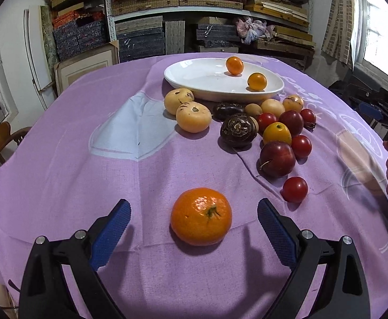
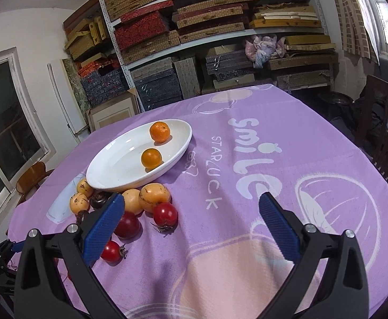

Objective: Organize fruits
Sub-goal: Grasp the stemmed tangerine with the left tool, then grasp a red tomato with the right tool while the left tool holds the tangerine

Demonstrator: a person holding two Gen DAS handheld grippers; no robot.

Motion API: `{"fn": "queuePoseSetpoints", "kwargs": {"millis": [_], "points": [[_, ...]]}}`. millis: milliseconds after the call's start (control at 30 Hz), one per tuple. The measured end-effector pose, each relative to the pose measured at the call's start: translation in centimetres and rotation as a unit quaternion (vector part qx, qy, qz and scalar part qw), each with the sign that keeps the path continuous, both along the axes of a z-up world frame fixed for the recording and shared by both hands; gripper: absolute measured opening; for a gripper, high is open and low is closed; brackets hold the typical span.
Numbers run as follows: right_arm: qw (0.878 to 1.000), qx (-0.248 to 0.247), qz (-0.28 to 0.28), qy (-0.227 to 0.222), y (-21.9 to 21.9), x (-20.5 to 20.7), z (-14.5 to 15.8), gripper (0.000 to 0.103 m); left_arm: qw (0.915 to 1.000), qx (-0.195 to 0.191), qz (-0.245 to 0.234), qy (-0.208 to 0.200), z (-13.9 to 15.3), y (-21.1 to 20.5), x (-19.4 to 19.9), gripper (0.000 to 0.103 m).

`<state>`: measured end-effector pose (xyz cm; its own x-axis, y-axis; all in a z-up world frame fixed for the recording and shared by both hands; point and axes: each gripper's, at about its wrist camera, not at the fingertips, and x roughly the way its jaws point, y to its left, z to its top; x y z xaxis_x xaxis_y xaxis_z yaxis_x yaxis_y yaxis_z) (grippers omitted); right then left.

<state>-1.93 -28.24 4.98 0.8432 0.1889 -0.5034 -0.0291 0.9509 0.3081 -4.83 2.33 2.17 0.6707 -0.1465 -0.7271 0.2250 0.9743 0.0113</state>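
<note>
Two small oranges (image 1: pixel 234 65) lay inside the white oval plate (image 1: pixel 194 79) at the far side of the tabletop (image 1: pixel 61 186), which was covered by a purple cloth with white printed letters. One of them was near the far rim, the other (image 1: pixel 257 81) closer to the right end of the plate. A bigger mandarin (image 1: pixel 201 216) with a green stem stood alone on the cloth, well apart from the plate. The left tongs (image 1: pixel 194 228) were spread wide on both sides of this mandarin, and the blue pads (image 1: pixel 111 235) did not touch it, so they held nothing. Just in front of the plate was a mixed group of fruits: two pale yellow round ones (image 1: pixel 193 117) touching each other at the left, a dark purple one (image 1: pixel 237 130) near the middle, then a yellow-orange fruit (image 1: pixel 276 133), dark red plums (image 1: pixel 277 158) and several small red tomatoes (image 1: pixel 294 189) toward the right. The right tongs (image 2: pixel 191 223) were also fully spread and empty, with only bare cloth between their pads. In the right wrist view the left pad (image 2: pixel 102 230) stood in front of the fruit group and hid part of it, with a red tomato (image 2: pixel 165 214) and a dark plum (image 2: pixel 127 224) just beside it. Shelves (image 2: pixel 207 40) full of flat boxes stood behind the tabletop, and a wooden chair (image 2: pixel 382 135) was at the right edge.
</note>
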Motion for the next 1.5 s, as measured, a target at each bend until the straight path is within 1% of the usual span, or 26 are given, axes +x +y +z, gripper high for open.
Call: {"fn": "queuePoseSetpoints", "kwargs": {"millis": [67,167,200,233,267,333,433,500,600,733,800,867,967,1000,1033,1067,1133,1200,1300,1333,1367,1433,1500], "points": [[1.000,0.005,-0.001,0.003,-0.1,0.0,-0.1,0.099,0.9999,-0.013,-0.002,0.006,0.0,0.2,0.3,0.097],[1.000,0.010,-0.002,0.006,-0.2,0.1,-0.1,0.099,0.9999,-0.014,0.004,0.003,-0.1,0.3,0.4,0.096],[1.000,0.012,-0.002,0.008,-0.3,0.1,-0.1,0.099,0.9998,-0.016,0.006,0.003,-0.1,0.4,0.5,0.094],[1.000,0.015,-0.001,0.010,-0.3,0.2,-0.2,0.099,0.9997,-0.020,0.008,0.005,-0.1,0.5,0.6,0.088],[1.000,0.016,-0.001,0.011,-0.4,0.2,-0.3,0.099,0.9996,-0.024,0.009,0.009,-0.2,0.7,0.7,0.085],[1.000,0.019,0.000,0.012,-0.3,0.3,-0.4,0.099,0.9993,-0.028,0.012,0.021,-0.6,0.9,1.1,0.070],[1.000,0.019,0.002,0.011,-0.4,0.3,-0.3,0.099,0.9985,-0.037,0.004,0.039,-1.2,0.9,1.4,0.055],[1.000,0.019,0.003,0.011,-0.3,0.3,-0.3,0.099,0.9989,-0.030,-0.001,0.037,-1.3,0.6,1.3,0.049],[1.000,0.018,0.006,0.013,-0.2,0.3,-0.3,0.099,0.9992,-0.022,-0.005,0.033,-1.4,0.3,1.1,0.047],[1.000,0.011,0.023,0.016,0.2,0.2,-0.3,0.099,0.9986,-0.040,0.000,0.034,-1.3,1.0,1.1,0.047],[0.999,-0.004,0.036,0.016,0.7,0.1,-0.1,0.099,0.9985,-0.046,0.008,0.027,-1.1,1.5,0.9,0.047],[0.998,-0.038,0.052,0.020,1.7,0.1,-0.1,0.099,0.9985,-0.047,0.021,0.018,-0.8,2.0,0.7,0.047],[0.991,-0.116,0.050,0.033,3.6,0.3,-0.7,0.099,0.9981,-0.046,0.040,0.007,-0.5,2.9,0.7,0.047],[0.989,-0.133,0.052,0.037,4.1,0.4,-1.1,0.099,0.9978,-0.048,0.044,0.008,-0.4,3.1,0.8,0.047],[0.987,-0.145,0.058,0.042,4.6,0.6,-1.4,0.094,0.9975,-0.052,0.046,0.011,-0.5,3.3,0.9,0.047],[0.985,-0.151,0.064,0.045,4.9,0.8,-1.6,0.081,0.9973,-0.054,0.048,0.013,-0.5,3.4,0.9,0.047],[0.984,-0.149,0.083,0.058,5.4,1.3,-2.1,0.068,0.9972,-0.057,0.047,0.015,-0.5,3.5,0.9,0.047],[0.983,-0.141,0.097,0.068,5.6,2.1,-2.5,0.067,0.9974,-0.055,0.044,0.014,-0.5,3.5,0.8,0.047],[0.980,-0.150,0.107,0.077,6.2,3.0,-2.9,0.066,0.9975,-0.057,0.041,0.013,-0.5,3.4,0.7,0.047],[0.979,-0.153,0.110,0.079,6.5,3.3,-3.0,0.061,0.9975,-0.057,0.040,0.013,-0.5,3.4,0.7,0.047],[0.978,-0.154,0.116,0.084,6.6,3.6,-3.1,0.053,0.9975,-0.057,0.040,0.014,-0.5,3.4,0.7,0.047],[0.977,-0.146,0.125,0.097,6.8,4.3,-3.5,0.043,0.9975,-0.057,0.039,0.014,-0.5,3.4,0.7,0.047],[0.978,-0.136,0.127,0.100,6.7,4.7,-3.5,0.042,0.9975,-0.058,0.039,0.014,-0.5,3.4,0.7,0.047]]}}
